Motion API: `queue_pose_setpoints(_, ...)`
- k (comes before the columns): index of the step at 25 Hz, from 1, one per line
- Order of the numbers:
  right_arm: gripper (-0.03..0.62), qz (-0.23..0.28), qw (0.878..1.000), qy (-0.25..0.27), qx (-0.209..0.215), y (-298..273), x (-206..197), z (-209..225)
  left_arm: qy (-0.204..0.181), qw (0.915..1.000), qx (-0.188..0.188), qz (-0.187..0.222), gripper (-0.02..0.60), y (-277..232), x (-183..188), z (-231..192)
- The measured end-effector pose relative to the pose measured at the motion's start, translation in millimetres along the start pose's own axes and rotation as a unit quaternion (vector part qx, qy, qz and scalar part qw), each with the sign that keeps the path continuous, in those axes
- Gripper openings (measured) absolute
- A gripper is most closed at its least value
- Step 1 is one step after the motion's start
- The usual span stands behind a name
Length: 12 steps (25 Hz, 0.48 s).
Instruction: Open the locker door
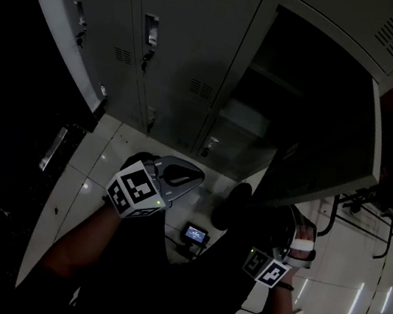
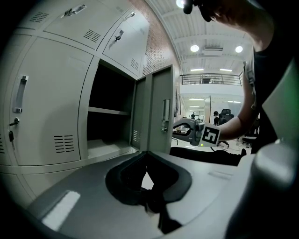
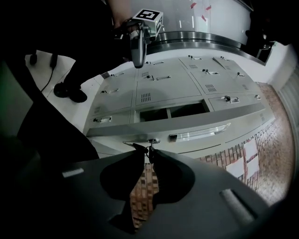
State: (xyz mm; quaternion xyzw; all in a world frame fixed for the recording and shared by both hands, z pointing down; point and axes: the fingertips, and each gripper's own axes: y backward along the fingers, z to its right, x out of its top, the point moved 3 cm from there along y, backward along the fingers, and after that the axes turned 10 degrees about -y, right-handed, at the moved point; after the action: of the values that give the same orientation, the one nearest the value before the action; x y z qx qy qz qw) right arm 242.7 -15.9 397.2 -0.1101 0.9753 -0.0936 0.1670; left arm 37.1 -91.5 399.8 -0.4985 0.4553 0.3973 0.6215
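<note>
The grey locker bank (image 1: 186,39) has one compartment (image 2: 107,126) standing open, with its door (image 2: 159,112) swung out toward me. In the right gripper view my right gripper (image 3: 148,150) is at the door's face, its jaws nearly closed on the small key (image 3: 149,142) in the lock beside the long handle (image 3: 201,132). The left gripper view shows this right gripper (image 2: 180,126) against the door edge. My left gripper (image 1: 187,176) hangs free left of the door, shut and empty.
Closed locker doors with handles (image 1: 150,31) fill the left side of the bank. A small lit device (image 1: 195,233) and cables lie on the tiled floor (image 1: 105,167) by my feet. The head view is very dark on the left.
</note>
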Motion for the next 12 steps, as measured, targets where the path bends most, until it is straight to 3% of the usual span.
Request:
queue_pose_setpoints(6,0.086,0.001,1.0,-0.026,0.006,5,-5,2,-0.001,1.0,0.0,-0.002,0.012,-1,0,1)
queue_pose_setpoints(9,0.092,0.002,0.994,-0.105,0.013,16,-7,6,-0.001,1.0,-0.001,-0.003,0.012,-1,0,1)
queue_pose_setpoints(12,0.087,0.03,0.976,-0.213,0.034,29,0,14,-0.001,1.0,-0.003,-0.004,0.012,-2,0,1)
